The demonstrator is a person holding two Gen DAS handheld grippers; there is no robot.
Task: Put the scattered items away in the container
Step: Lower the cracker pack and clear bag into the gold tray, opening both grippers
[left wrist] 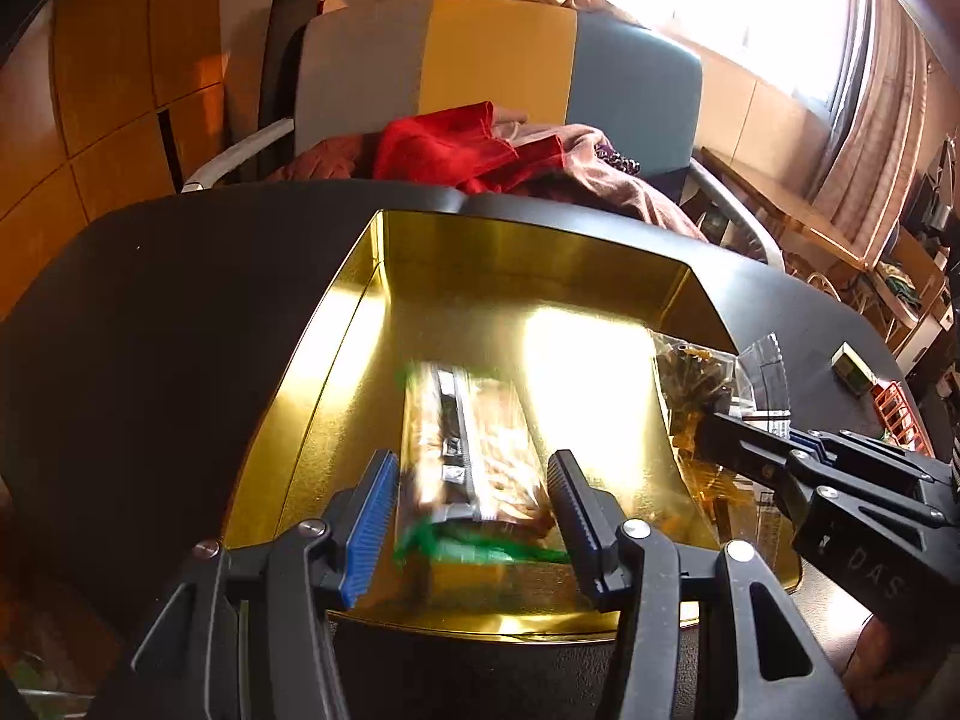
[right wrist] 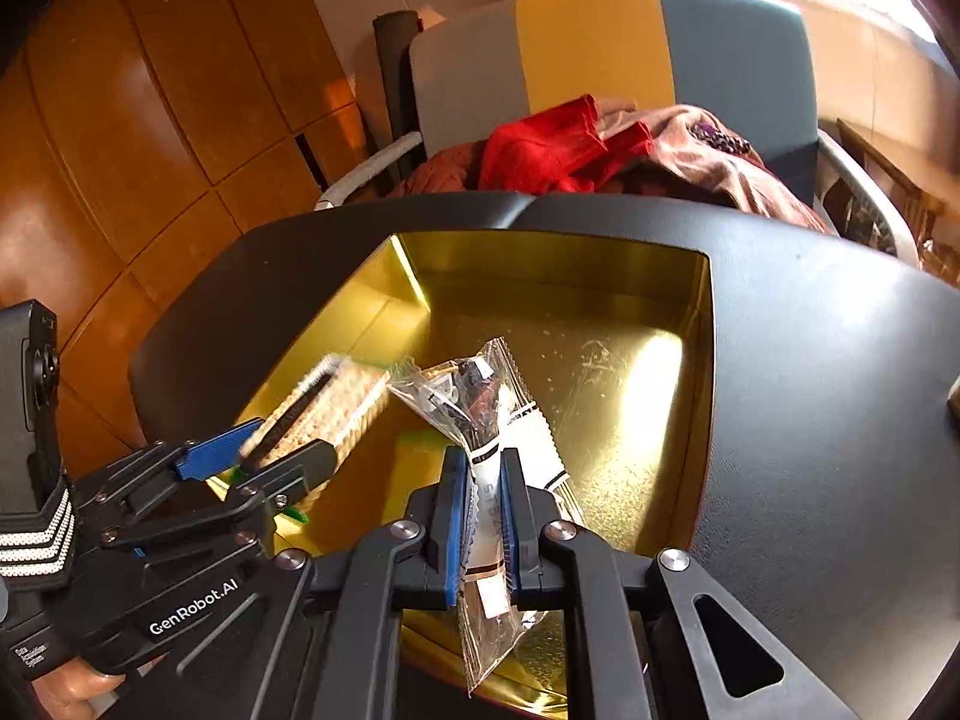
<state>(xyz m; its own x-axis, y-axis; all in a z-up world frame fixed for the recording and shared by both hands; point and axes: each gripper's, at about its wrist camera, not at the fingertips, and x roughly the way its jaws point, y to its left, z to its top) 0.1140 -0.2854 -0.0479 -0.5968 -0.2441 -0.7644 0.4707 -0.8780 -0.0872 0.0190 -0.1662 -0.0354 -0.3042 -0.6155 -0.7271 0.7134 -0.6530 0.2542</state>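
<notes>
Nearest the right wrist camera, the right gripper (right wrist: 480, 498) is pinching a clear snack packet (right wrist: 480, 414) tightly over the gold tin (right wrist: 699, 324). Beside it, the left gripper (left wrist: 474, 507) is sitting partly open around a blurred biscuit pack (left wrist: 474, 444) above the tin's floor; whether its pads are pressing is unclear. Beyond the black surface (left wrist: 180, 276), red cloth (left wrist: 444, 144) is lying on a chair (left wrist: 498, 54)

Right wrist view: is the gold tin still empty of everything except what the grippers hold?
Cannot tell: both packets, the clear one in the right gripper and the cracker pack, hang over the gold tin; their contact with its floor is unclear.
</notes>
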